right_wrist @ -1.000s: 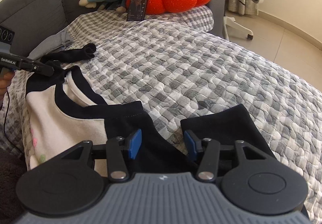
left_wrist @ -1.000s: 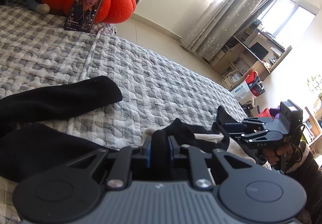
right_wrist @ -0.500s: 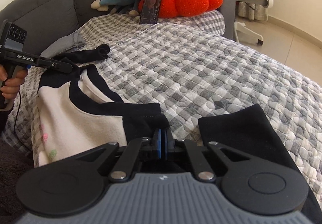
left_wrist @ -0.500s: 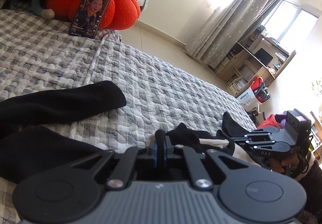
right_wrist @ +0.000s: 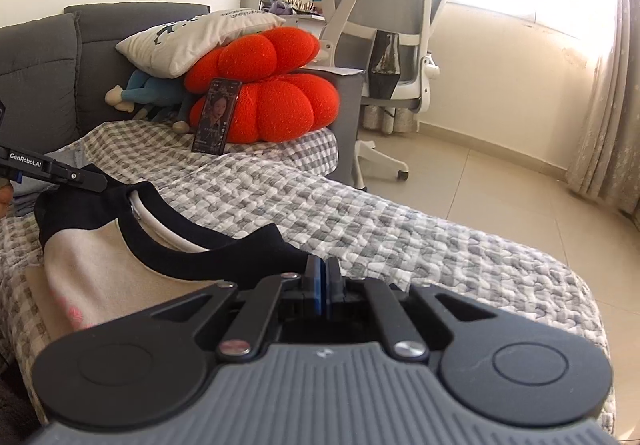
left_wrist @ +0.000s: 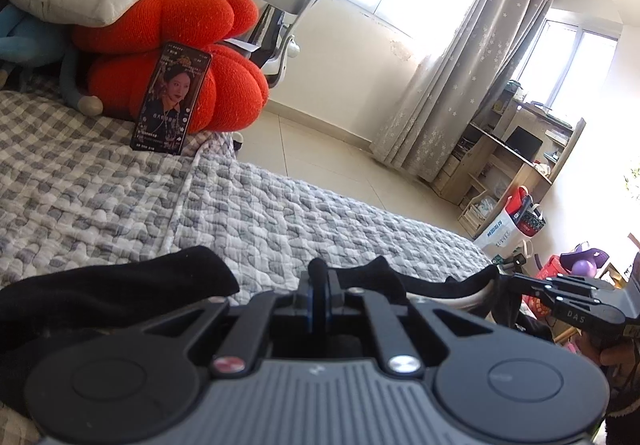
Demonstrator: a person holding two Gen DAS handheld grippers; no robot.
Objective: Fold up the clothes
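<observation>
A cream shirt [right_wrist: 100, 257] with a black collar [right_wrist: 180, 241] and black sleeves hangs stretched between both grippers over the checked quilt [right_wrist: 400, 229]. My right gripper [right_wrist: 321, 273] is shut on the black shoulder fabric at the shirt's near end. My left gripper [left_wrist: 319, 285] is shut on a fold of black fabric [left_wrist: 318, 267] at the other shoulder. One black sleeve [left_wrist: 120, 293] trails to the left of it. Each gripper shows in the other's view: the left gripper [right_wrist: 102, 181] at the far shoulder, the right gripper [left_wrist: 510, 281] with a hand behind it.
At the head of the bed are a red pumpkin cushion [right_wrist: 272, 101], a phone [right_wrist: 216, 117] leaning on it, a white pillow [right_wrist: 200, 37] and a blue plush toy [right_wrist: 148, 89]. An office chair [right_wrist: 392, 33] stands beside the bed. Curtains [left_wrist: 460, 77] and a wooden desk [left_wrist: 512, 165] line the far wall.
My right gripper closed on the shirt's shoulder and rose. The left gripper finished closing on its fold. Both views tilted upward and the shirt's top edge came up off the quilt.
</observation>
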